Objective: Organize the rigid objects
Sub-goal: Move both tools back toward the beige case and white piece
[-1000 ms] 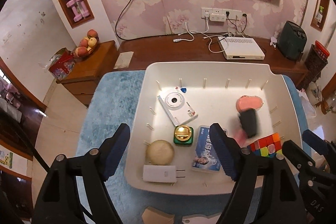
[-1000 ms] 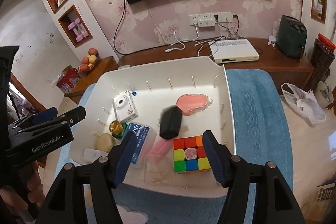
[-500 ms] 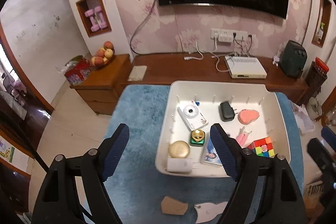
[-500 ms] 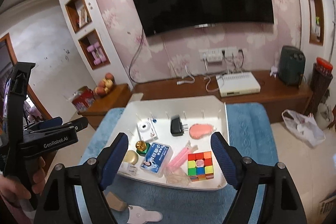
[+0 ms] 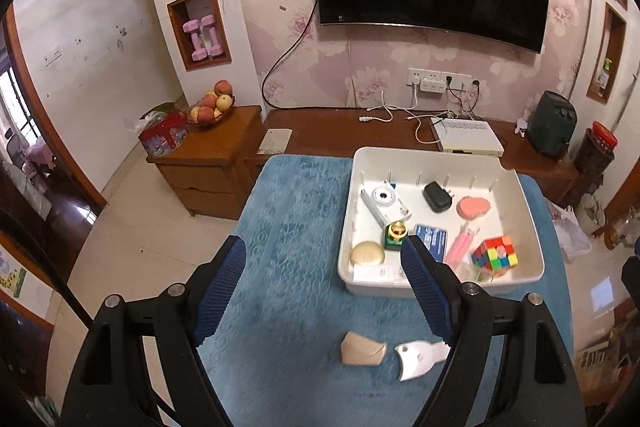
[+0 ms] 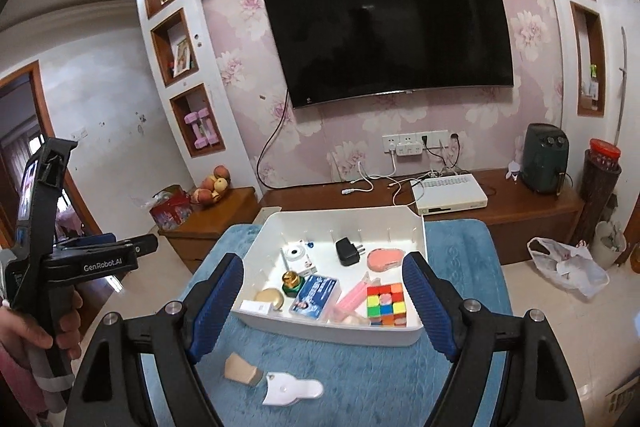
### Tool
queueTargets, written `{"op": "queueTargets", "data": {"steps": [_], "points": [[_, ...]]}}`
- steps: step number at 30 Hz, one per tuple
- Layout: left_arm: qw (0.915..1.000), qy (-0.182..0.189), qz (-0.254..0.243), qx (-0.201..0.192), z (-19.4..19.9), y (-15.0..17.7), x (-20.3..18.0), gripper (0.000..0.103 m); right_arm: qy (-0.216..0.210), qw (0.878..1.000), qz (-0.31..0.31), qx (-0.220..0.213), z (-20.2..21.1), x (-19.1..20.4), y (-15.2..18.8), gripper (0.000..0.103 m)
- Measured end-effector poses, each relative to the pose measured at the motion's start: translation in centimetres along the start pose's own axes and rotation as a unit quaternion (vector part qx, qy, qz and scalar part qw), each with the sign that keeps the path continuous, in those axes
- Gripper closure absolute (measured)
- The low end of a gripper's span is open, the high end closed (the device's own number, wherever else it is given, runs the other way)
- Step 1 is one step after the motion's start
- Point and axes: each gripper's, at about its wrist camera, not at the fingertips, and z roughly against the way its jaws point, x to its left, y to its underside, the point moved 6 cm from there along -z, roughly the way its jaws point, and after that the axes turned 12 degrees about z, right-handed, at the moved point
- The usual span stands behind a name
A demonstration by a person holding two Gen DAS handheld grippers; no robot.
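- One white plastic tray [image 5: 524,211] [image 6: 418,239] sits on a fluffy blue rug [image 5: 292,227] [image 6: 456,251] that covers the table, near the table's far edge.
- Little thin posts stand up along the inside walls of the tray.
- Nine small things lie in the tray: one white camera [image 5: 385,203] [image 6: 297,255], one black plug [image 5: 437,195] [image 6: 348,251], one pink heart-shaped case [image 5: 473,206] [image 6: 384,259], one gold-topped green bottle [image 5: 396,234] [image 6: 291,283], one round tan disc [image 5: 367,254] [image 6: 270,297], one flat white box [image 5: 376,273] [image 6: 256,307], one blue card box [image 5: 431,241] [image 6: 317,294], one bunch of pink sticks [image 5: 461,247] [image 6: 352,297] and one bright puzzle cube [image 5: 495,255] [image 6: 386,305].
- The cube is at the tray's near right corner. The white box is at its near left corner.
- Two more things lie on the rug by the table's near edge: one tan folded piece [image 5: 362,349] [image 6: 240,369] and one flat white plastic piece [image 5: 420,361] [image 6: 294,389]. They are just beside each other.
- The left tool [image 5: 324,291] [image 6: 114,251] is held above the rug and points down at it. Its two bumpy blue pads stand wide apart with nothing between them.
- A hand [image 6: 44,329] grips the left tool's black handle.
- The right tool [image 6: 323,301] is held up high, facing the tray. Its blue pads are wide apart too and hold nothing.
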Motion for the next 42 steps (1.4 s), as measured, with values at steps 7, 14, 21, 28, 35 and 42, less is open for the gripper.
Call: {"op": "queueTargets", "data": {"steps": [7,14,21,28,35,42], "points": [[0.9994,0.031,0.001,0.016,1.4,2.5,2.0,0.021,-0.004,1.000,-0.015,0.018,1.8,2.9,2.3,0.021],[0.9987,0.035,-0.007,0.037,2.0,4.5,5.7,0.021,0.006,0.998,-0.002,0.059,2.9,6.7,5.2,0.021],[0.9967,0.037,-0.007,0.072,1.2,6.8,9.0,0.021,0.023,0.995,0.001,0.092,3.7,9.9,8.0,0.021],[0.9921,0.047,-0.015,0.115,-0.4,8.4,11.0,0.021,0.037,0.991,-0.009,0.125,2.8,12.4,10.1,0.021],[0.9865,0.047,-0.027,0.155,-2.3,9.7,11.4,0.021,0.043,0.986,-0.007,0.162,1.0,13.4,11.7,0.018],[0.9775,0.035,-0.017,0.207,-5.4,10.9,9.6,0.021,0.028,0.979,0.000,0.203,-2.7,12.1,13.2,0.013]]}}
